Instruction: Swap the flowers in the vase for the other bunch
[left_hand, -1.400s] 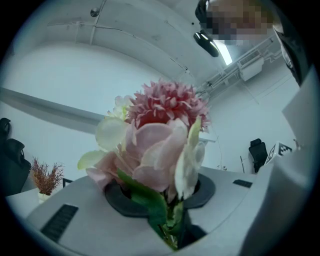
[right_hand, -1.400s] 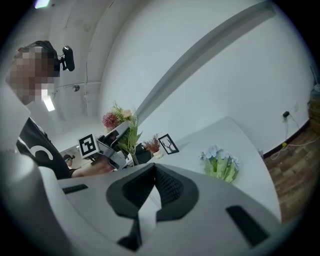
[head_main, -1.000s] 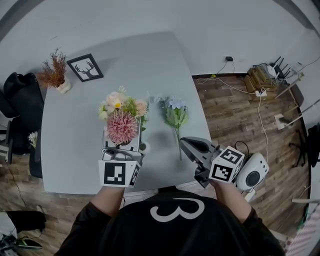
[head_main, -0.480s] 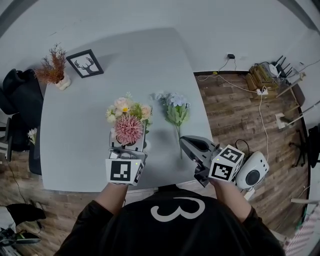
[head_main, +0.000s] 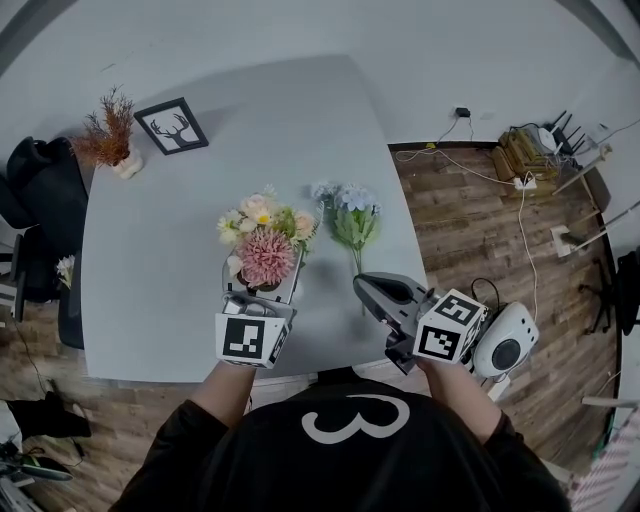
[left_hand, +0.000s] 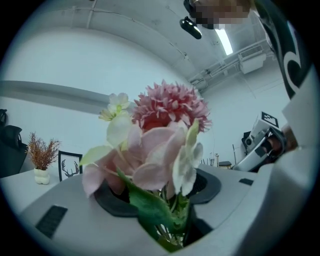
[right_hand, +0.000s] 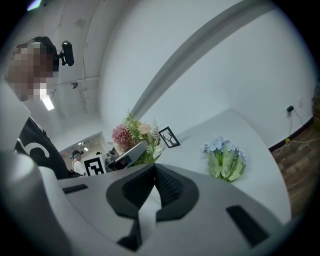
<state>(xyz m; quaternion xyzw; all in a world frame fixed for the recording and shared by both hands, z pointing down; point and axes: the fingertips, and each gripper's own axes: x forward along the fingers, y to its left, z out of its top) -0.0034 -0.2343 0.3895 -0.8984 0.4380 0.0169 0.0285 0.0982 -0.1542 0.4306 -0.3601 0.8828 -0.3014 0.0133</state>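
Lowered pink bunch; hand-held grippers: left opening round stems, right closed empty.

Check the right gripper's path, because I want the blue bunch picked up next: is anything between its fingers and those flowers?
Nothing visible does. The blue bunch lies on the table just ahead of the right gripper, whose fingers are shut, its stem toward them. The pink bunch sits off to the left.

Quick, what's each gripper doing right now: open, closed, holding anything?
Left gripper: open. Its jaws have just been opening, and the stems of the pink bunch stand loosely between them.
Right gripper: closed, holding nothing.
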